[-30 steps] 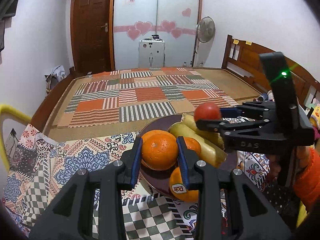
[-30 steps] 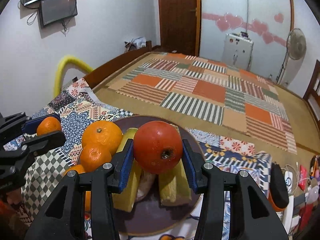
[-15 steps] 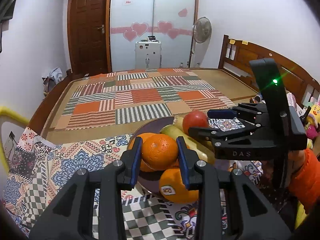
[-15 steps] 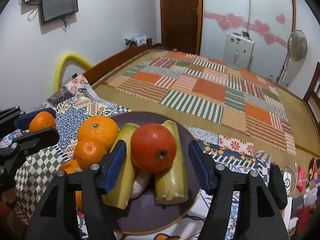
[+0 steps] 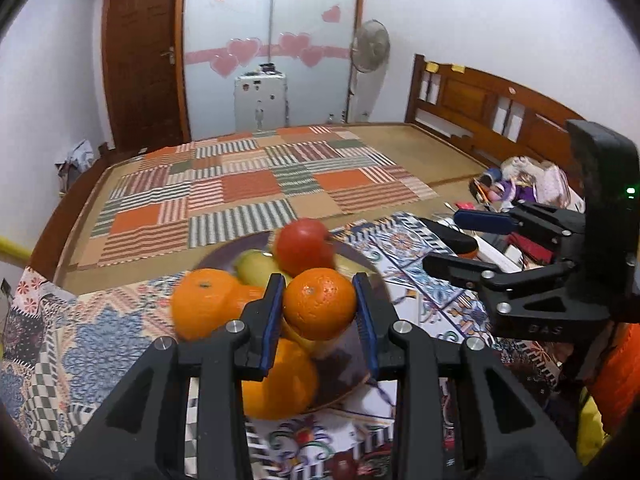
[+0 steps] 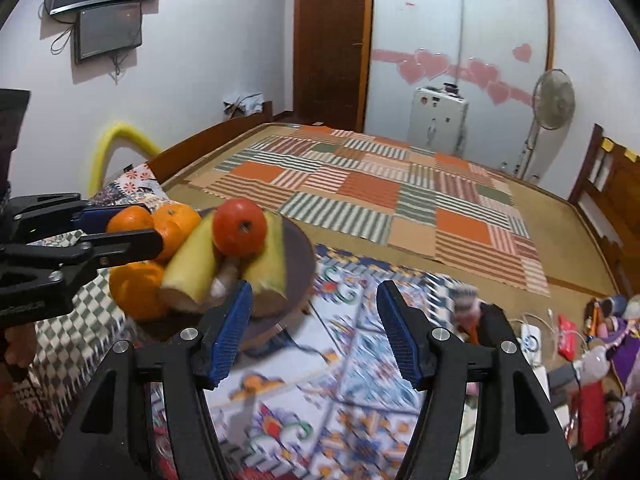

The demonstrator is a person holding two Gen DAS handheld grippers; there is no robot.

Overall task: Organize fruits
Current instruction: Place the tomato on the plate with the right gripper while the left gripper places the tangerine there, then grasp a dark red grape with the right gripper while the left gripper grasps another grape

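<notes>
**A:** Status on the fruit?

**B:** I'm holding a small orange [image 5: 319, 305] clamped between the pads of my left gripper [image 5: 320, 312], just above the near side of the brown plate [image 5: 352, 376]. My right gripper [image 6: 314, 330] is standing wide with nothing between the jaws, hanging over the patterned cloth [image 6: 340, 380] just beside the plate.

**A:** What's on the plate?

**B:** Red tomato [image 6: 239, 227] perched on top of two yellow-green wedges [image 6: 191, 260], plus three more oranges, the biggest orange [image 5: 278, 376] at the near rim. Pile is looking loose.

**A:** So how are you placing yours?

**B:** I'm aiming for a low gap beside the other oranges, not on top. Lowering until it's resting, then easing the pads apart slowly so it doesn't roll. I'm keeping clear of the tomato; one nudge and I'd expect it to tumble off.

**A:** Obstacles?

**B:** Right gripper is sitting close to the plate's far side, so I'm keeping it out of the lane. Clutter [image 6: 568, 340] is lying along the cloth's right end, well apart.
</notes>
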